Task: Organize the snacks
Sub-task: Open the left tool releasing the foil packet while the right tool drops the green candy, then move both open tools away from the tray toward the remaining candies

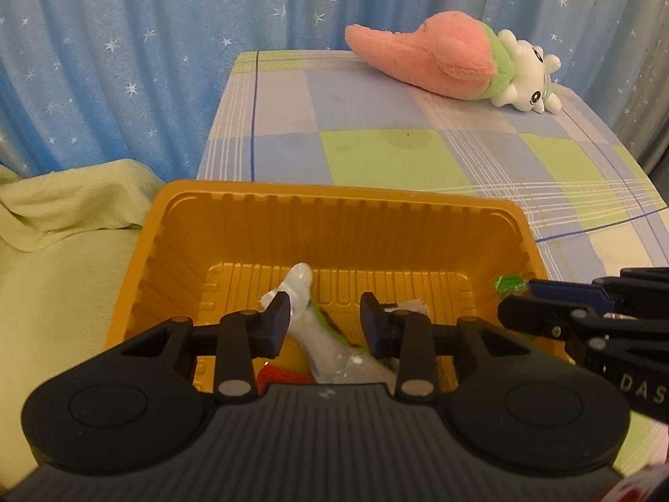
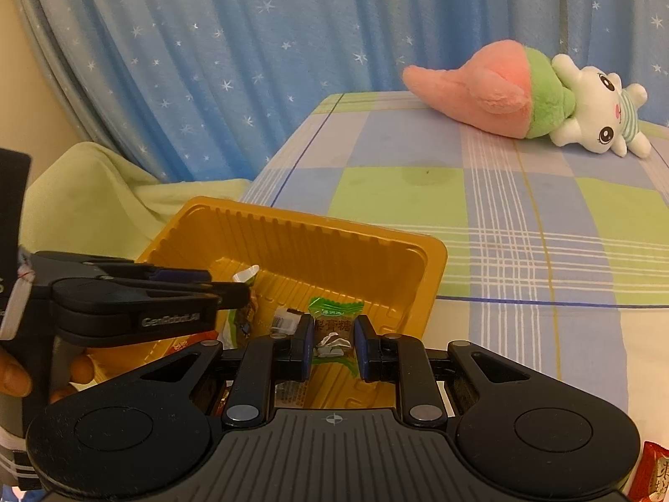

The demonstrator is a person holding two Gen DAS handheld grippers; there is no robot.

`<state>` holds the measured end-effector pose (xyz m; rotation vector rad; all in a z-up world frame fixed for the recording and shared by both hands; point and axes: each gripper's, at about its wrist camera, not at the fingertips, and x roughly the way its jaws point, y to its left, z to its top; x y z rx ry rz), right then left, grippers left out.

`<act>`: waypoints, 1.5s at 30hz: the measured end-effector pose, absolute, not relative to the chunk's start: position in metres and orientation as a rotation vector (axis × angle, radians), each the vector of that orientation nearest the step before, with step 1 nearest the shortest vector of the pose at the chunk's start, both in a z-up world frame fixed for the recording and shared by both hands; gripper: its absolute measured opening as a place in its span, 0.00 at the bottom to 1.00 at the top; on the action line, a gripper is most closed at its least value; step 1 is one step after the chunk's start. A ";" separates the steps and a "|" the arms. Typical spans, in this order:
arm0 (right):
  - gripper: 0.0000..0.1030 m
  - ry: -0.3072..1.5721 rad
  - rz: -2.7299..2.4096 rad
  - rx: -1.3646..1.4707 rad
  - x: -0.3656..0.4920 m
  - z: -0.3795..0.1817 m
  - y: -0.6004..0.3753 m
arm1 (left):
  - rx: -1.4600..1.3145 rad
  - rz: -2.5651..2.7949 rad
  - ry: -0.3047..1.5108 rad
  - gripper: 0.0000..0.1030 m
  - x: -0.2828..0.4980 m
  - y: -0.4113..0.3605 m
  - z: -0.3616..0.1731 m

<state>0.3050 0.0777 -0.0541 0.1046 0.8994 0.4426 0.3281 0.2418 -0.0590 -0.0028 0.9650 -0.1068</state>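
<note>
A yellow plastic tray [image 1: 334, 217] sits at the near edge of the checked tablecloth; it also shows in the right wrist view [image 2: 368, 247]. Several wrapped snacks lie in it, among them a clear and white packet [image 1: 322, 334]. My left gripper [image 1: 325, 326] is open over the tray, its jaws either side of that packet without holding it. My right gripper [image 2: 333, 345] is shut on a green wrapped candy [image 2: 334, 313] and holds it over the tray's right part. The candy [image 1: 508, 282] and the right gripper's fingers [image 1: 556, 297] also show in the left wrist view.
A pink and white plush toy [image 2: 531, 100] lies at the back of the table. A pale green cloth [image 1: 71, 217] lies left of the tray. A red snack packet [image 2: 654, 477] lies near the right edge. A blue starred curtain [image 2: 209, 62] hangs behind.
</note>
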 end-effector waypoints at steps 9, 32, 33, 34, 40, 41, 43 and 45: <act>0.20 0.903 0.438 0.097 0.308 -0.054 0.081 | -0.043 -0.085 0.960 0.34 0.314 0.257 -0.051; 0.67 0.810 0.442 0.126 0.288 -0.032 0.074 | -0.069 -0.044 0.900 0.65 0.268 0.263 -0.022; 0.68 0.810 0.442 0.127 0.285 -0.031 0.073 | -0.067 -0.041 0.897 0.66 0.266 0.262 -0.020; 0.69 0.809 0.443 0.129 0.283 -0.030 0.072 | -0.067 -0.039 0.894 0.67 0.263 0.262 -0.019; 0.74 0.800 0.464 0.164 0.260 -0.022 0.059 | -0.078 -0.024 0.877 0.72 0.243 0.259 -0.008; 0.75 0.800 0.467 0.168 0.256 -0.021 0.057 | -0.077 -0.022 0.874 0.72 0.240 0.258 -0.006; 0.75 0.800 0.477 0.172 0.247 -0.018 0.053 | -0.078 -0.017 0.866 0.72 0.233 0.256 -0.001; 0.76 0.799 0.487 0.172 0.238 -0.015 0.049 | -0.080 -0.012 0.859 0.73 0.224 0.254 0.003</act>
